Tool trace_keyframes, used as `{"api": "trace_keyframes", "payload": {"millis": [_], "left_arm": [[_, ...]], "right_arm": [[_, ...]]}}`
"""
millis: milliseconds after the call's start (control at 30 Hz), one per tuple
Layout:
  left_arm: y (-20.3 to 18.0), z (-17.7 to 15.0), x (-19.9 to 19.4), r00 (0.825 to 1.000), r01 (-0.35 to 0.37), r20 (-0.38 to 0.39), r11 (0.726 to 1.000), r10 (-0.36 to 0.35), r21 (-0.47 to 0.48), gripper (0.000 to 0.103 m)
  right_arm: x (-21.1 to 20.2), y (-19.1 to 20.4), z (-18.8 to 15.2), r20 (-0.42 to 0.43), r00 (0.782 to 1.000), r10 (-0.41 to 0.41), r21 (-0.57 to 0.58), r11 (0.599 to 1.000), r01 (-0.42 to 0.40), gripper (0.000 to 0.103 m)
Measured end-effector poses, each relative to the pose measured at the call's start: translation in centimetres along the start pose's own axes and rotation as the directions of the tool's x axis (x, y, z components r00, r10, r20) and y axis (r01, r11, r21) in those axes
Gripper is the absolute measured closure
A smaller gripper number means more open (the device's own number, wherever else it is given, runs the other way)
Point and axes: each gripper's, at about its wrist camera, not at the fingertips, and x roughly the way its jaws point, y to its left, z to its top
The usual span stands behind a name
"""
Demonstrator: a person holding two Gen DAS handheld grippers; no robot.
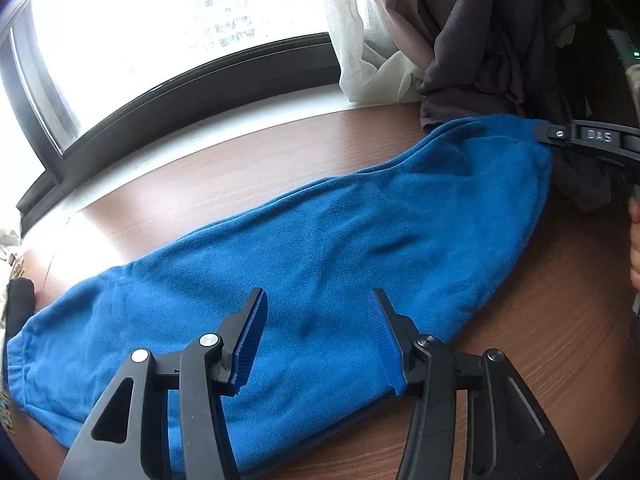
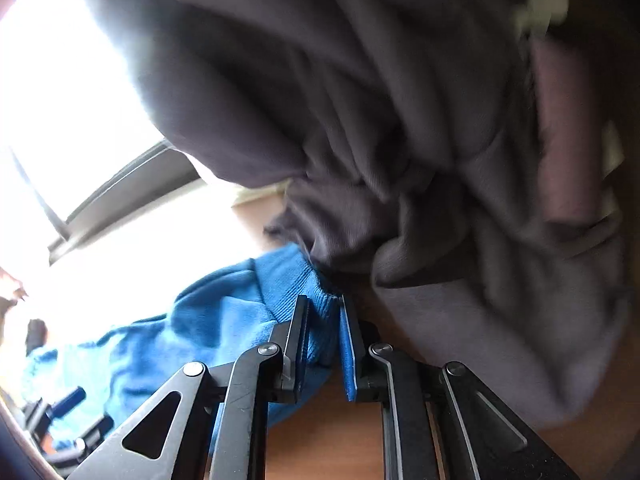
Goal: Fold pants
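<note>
Blue fleece pants (image 1: 320, 232) lie stretched across a brown wooden table (image 1: 240, 176), running from the lower left to the upper right. My left gripper (image 1: 319, 300) stands open just above the middle of the pants, with nothing pinched between its blue pads. My right gripper (image 2: 324, 304) is shut on the ribbed end of the pants (image 2: 208, 332). Blue fabric fills the narrow gap between its pads. In the left wrist view the right gripper (image 1: 540, 134) shows at the far right end of the pants.
A heap of dark grey cloth (image 2: 400, 120) lies right behind the gripped end and fills most of the right wrist view. The same cloth (image 1: 480, 60) sits beside a white curtain (image 1: 360, 40). A bright window (image 1: 160, 20) runs along the table's far edge. A hand (image 1: 634, 240) shows at the right border.
</note>
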Motion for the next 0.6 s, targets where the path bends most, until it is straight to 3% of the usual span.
{"api": "trace_keyframes", "payload": {"millis": [133, 300, 600], "left_arm": [[1.1, -1.0, -0.5, 1.0, 0.014, -0.02, 0.999, -0.015, -0.04, 0.052], [2.2, -2.4, -1.2, 0.998, 0.039, -0.056, 0.997, -0.043, -0.074, 0.051], [1.3, -5.3, -3.5, 0.992, 0.093, -0.088, 0.995, -0.095, -0.025, 0.05]], "right_arm": [[-5.4, 2.2, -1.8, 0.102, 0.989, -0.104, -0.064, 0.992, 0.111, 0.088], [-8.8, 4.2, -5.4, 0.144, 0.963, -0.227, -0.109, 0.964, 0.244, 0.088], [-10.3, 1.1, -9.6, -0.034, 0.925, -0.378, 0.022, 0.925, 0.379, 0.088]]}}
